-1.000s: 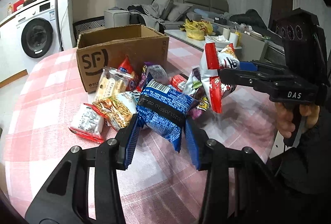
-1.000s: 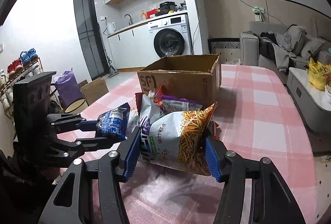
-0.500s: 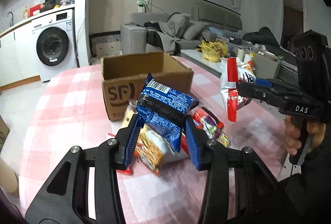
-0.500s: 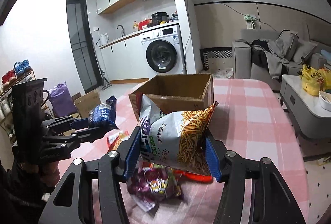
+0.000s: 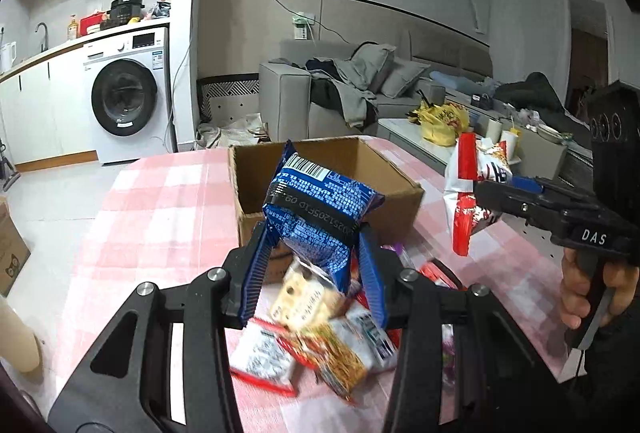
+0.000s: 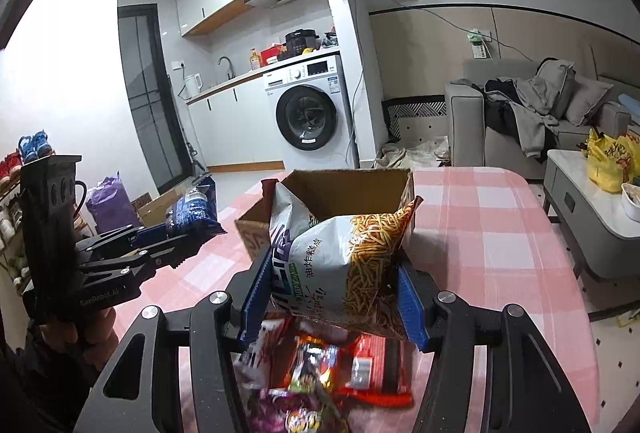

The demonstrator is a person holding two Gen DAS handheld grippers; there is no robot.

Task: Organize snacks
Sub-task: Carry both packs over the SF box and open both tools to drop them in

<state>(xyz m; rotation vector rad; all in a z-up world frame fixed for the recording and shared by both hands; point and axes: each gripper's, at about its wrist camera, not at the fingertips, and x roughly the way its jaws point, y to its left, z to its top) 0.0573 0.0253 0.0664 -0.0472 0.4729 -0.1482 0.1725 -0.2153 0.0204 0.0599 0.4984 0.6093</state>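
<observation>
1. Blue fingers [image 5: 260,269] of the left gripper [image 5: 316,273] clench the blue packet [image 5: 320,213]; the right gripper [image 6: 334,293] grasps the fries bag [image 6: 340,265].
2. Both packs have risen off the snack pile [image 5: 320,337] since a second ago and now sit mid-frame, right before the cardboard box [image 5: 384,169].
3. With both lifted clear, dropping them into the open box looks like the next step.
4. Loose snacks remain at the lower centre on the checked tablecloth [image 5: 160,217].
</observation>
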